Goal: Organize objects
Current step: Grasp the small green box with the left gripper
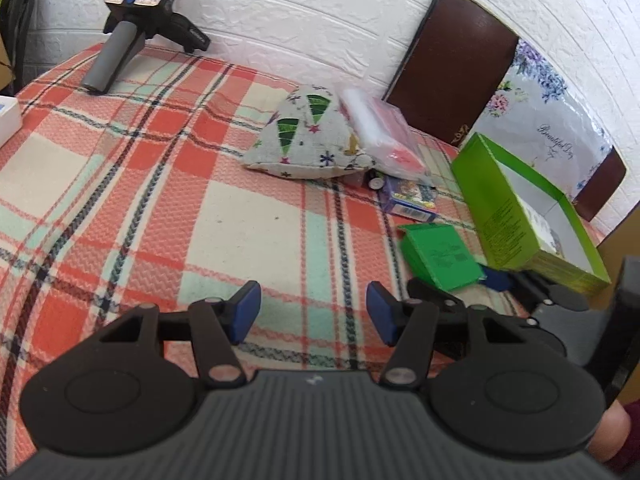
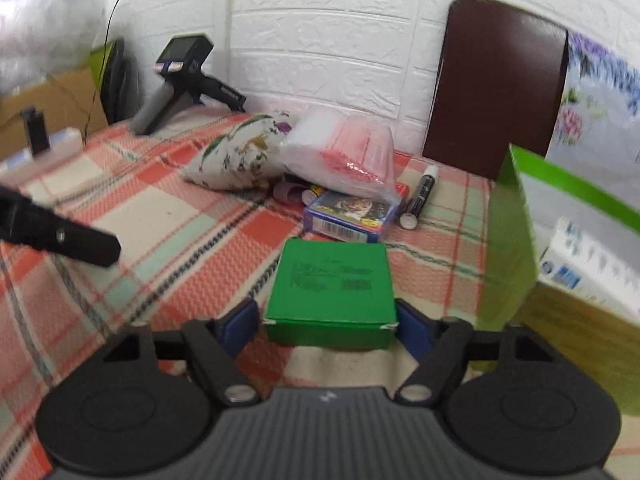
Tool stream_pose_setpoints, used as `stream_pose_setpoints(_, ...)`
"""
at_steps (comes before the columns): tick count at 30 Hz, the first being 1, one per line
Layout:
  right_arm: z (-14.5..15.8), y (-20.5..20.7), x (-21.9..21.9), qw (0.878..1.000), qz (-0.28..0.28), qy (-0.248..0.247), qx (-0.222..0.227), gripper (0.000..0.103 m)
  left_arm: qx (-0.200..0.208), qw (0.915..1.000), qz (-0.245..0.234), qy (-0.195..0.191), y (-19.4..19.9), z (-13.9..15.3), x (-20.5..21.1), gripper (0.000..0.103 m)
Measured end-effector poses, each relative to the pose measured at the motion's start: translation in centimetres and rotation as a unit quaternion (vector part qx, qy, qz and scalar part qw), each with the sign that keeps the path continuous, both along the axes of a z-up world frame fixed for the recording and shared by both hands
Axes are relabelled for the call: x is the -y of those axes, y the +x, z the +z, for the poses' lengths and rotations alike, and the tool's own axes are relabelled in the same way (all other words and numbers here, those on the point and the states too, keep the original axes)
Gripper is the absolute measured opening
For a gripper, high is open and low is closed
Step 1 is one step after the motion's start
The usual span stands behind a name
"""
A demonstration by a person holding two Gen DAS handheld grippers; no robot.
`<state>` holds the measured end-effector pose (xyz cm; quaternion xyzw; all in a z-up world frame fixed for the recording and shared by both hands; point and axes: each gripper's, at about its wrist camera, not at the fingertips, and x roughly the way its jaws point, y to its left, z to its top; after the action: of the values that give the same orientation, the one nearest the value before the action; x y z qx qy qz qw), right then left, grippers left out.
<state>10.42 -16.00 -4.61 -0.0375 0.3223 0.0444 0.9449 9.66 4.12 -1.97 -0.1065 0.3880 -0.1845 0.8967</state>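
A small green box lies flat on the plaid cloth, between the blue pads of my right gripper. The right pad touches its corner. A thin gap shows at the left pad, so the gripper is open around it. In the left wrist view the same green box sits just left of a large lime-green open box. My left gripper hovers open over bare cloth with nothing between its fingers. One of its fingers shows at the left of the right wrist view.
Behind the green box lie a blue card box, a marker, a plastic bag with red contents and a patterned pouch. A handheld device leans against the wall at the far left. A brown chair back stands at the wall.
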Motion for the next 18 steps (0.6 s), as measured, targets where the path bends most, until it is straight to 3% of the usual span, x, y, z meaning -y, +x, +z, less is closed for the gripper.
stream_pose_setpoints(7, 0.1, -4.8, -1.8, 0.999, 0.043, 0.023, -0.007, 0.064, -0.026, 0.9970, -0.056, -0.046, -0.1, 0.0, 2.3, 0.060)
stream_pose_setpoints(9, 0.0, -5.9, -2.4, 0.998, 0.054, 0.019, -0.001, 0.068, -0.035, 0.9963, -0.066, -0.042, -0.5, -0.2, 3.1, 0.060)
stream_pose_setpoints(11, 0.0, -6.3, -2.6, 0.998, 0.056, 0.012, -0.001, 0.083, -0.037, 0.9964, -0.068, -0.033, -1.0, -0.3, 3.7, 0.060)
stream_pose_setpoints(12, 0.0, -6.3, -2.4, 0.998, 0.055, 0.016, -0.003, 0.085, -0.039, 0.9964, -0.069, -0.030, -1.2, -0.4, 3.9, 0.060)
stream_pose_setpoints(18, 0.1, -6.8, -1.7, 0.998, 0.047, 0.031, -0.003, 0.086, -0.059, 0.9951, -0.076, -0.025, -1.5, -0.6, 4.8, 0.061)
